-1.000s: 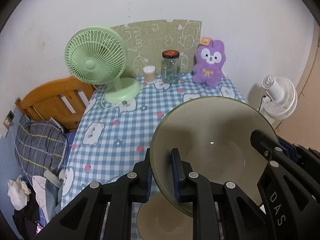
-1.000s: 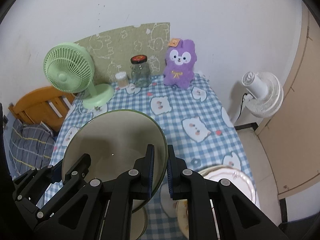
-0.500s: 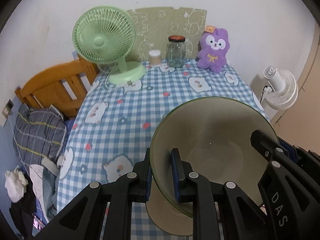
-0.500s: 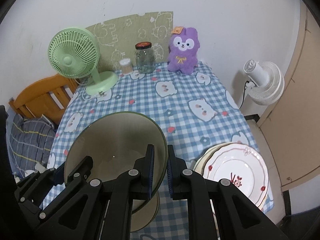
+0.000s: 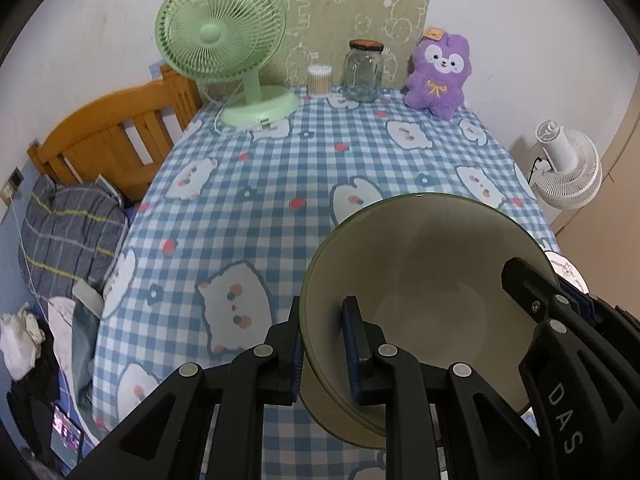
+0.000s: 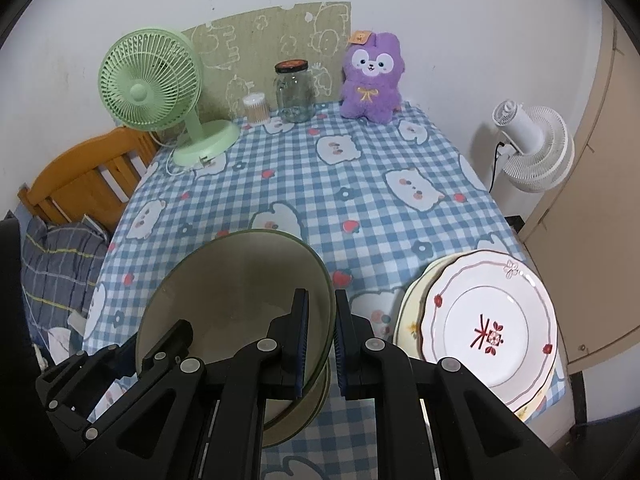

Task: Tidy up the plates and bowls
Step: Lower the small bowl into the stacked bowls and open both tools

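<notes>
"DAS" reads on the right gripper (image 5: pixel 568 320) body. Bowl (image 5: pixel 420 300) empty, held tilted over the table's (image 5: pixel 280 184) near edge, another bowl (image 6: pixel 296 412) under it. Left gripper (image 5: pixel 322 344) and right gripper both clamp its rim - opposite sides. Plates (image 6: pixel 488 328) stacked to the right; jar (image 5: pixel 364 72) looks empty.

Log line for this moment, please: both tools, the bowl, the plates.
left tool: shut on bowl rim | right tool: shut on opposite rim | bowl: held above second bowl | plate stack: on table, right
</notes>
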Demonstrator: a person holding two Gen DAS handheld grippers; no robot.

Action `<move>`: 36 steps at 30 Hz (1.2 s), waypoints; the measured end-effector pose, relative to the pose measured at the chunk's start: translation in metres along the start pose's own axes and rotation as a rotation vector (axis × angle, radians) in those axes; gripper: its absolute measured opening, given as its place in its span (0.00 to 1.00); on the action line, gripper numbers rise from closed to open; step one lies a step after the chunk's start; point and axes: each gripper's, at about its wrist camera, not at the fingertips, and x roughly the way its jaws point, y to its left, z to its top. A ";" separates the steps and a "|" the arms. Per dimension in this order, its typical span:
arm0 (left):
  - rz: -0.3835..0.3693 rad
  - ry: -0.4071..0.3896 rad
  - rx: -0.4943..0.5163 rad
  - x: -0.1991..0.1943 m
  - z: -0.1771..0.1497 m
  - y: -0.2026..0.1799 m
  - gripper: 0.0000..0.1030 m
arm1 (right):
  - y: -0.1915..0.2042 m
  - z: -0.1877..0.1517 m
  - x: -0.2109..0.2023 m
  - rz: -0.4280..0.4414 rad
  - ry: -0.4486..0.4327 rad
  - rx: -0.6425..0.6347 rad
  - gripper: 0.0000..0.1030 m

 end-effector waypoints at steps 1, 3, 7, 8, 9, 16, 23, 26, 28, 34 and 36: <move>0.000 0.004 -0.002 0.001 -0.002 0.001 0.15 | 0.000 -0.002 0.002 0.002 0.006 0.000 0.14; 0.006 0.008 -0.003 0.004 -0.006 0.001 0.15 | 0.001 -0.006 0.005 0.003 0.012 -0.002 0.14; 0.024 0.014 0.004 0.009 -0.014 0.002 0.15 | 0.001 -0.014 0.014 0.008 0.040 -0.005 0.14; 0.026 0.019 0.004 0.011 -0.016 0.002 0.15 | 0.002 -0.016 0.016 0.007 0.046 -0.007 0.14; 0.027 0.024 0.003 0.013 -0.018 0.003 0.15 | 0.002 -0.018 0.018 0.005 0.051 -0.008 0.14; 0.049 0.023 0.018 0.019 -0.024 0.004 0.15 | 0.002 -0.024 0.027 0.020 0.074 -0.001 0.14; 0.037 0.061 0.004 0.028 -0.029 0.007 0.15 | 0.003 -0.026 0.032 0.011 0.077 -0.009 0.14; 0.039 0.056 0.008 0.028 -0.029 0.006 0.15 | 0.003 -0.025 0.033 0.009 0.076 -0.010 0.14; 0.039 0.053 0.011 0.029 -0.028 0.005 0.15 | 0.003 -0.025 0.033 0.008 0.077 -0.011 0.14; 0.036 0.053 0.013 0.029 -0.028 0.005 0.15 | 0.004 -0.025 0.035 -0.001 0.096 -0.023 0.17; 0.039 0.053 0.014 0.029 -0.027 0.004 0.15 | 0.004 -0.024 0.035 -0.003 0.109 -0.030 0.17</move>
